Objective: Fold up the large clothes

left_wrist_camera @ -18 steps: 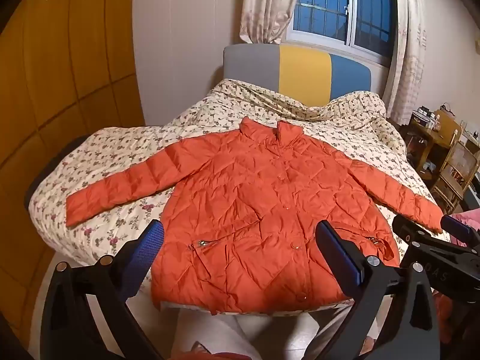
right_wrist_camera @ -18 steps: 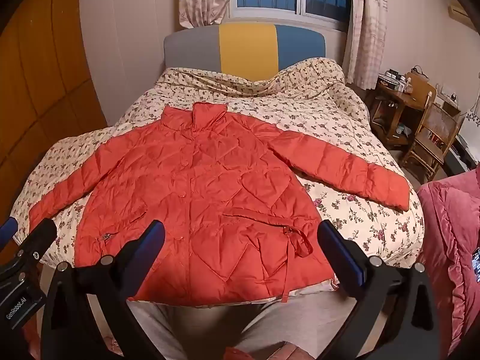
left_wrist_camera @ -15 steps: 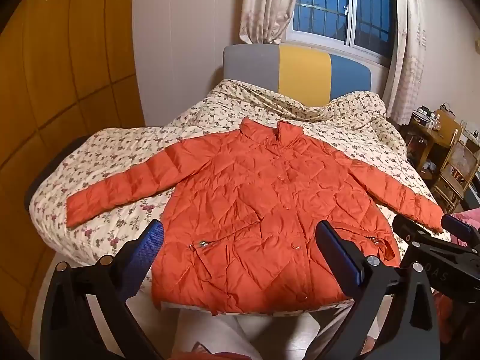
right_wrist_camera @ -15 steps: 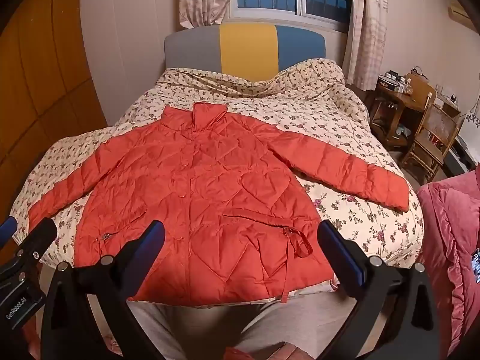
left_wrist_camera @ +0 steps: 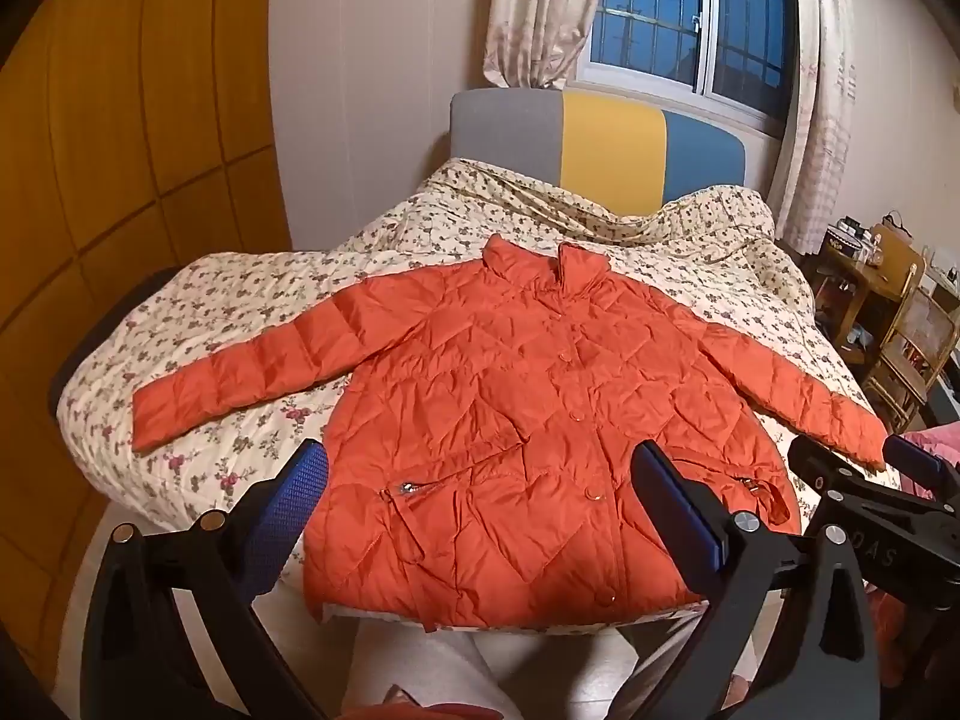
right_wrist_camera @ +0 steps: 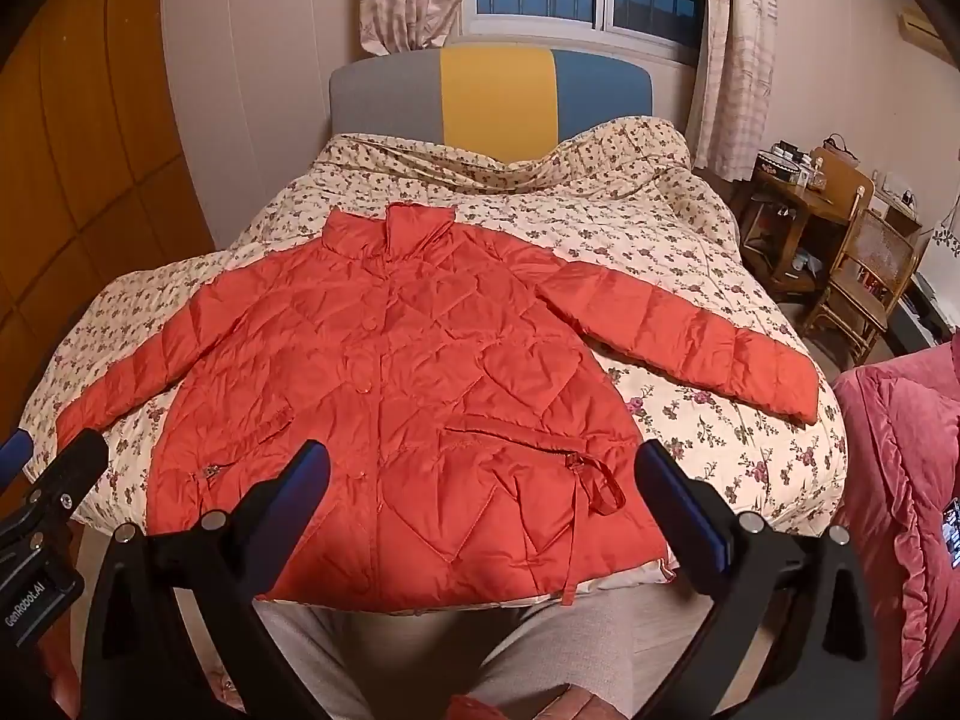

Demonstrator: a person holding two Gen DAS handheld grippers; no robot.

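Observation:
An orange quilted puffer jacket lies flat, front up, on the floral bed, both sleeves spread outward, hem at the near bed edge. It also shows in the right wrist view. My left gripper is open and empty, held above the hem near the left pocket zipper. My right gripper is open and empty, held above the hem near the right pocket ribbon. Each gripper shows at the edge of the other's view.
The bed has a grey, yellow and blue headboard under a window. A wooden wardrobe stands on the left. A wooden desk and chair stand on the right. A pink quilted garment lies at the right. The person's legs are below the hem.

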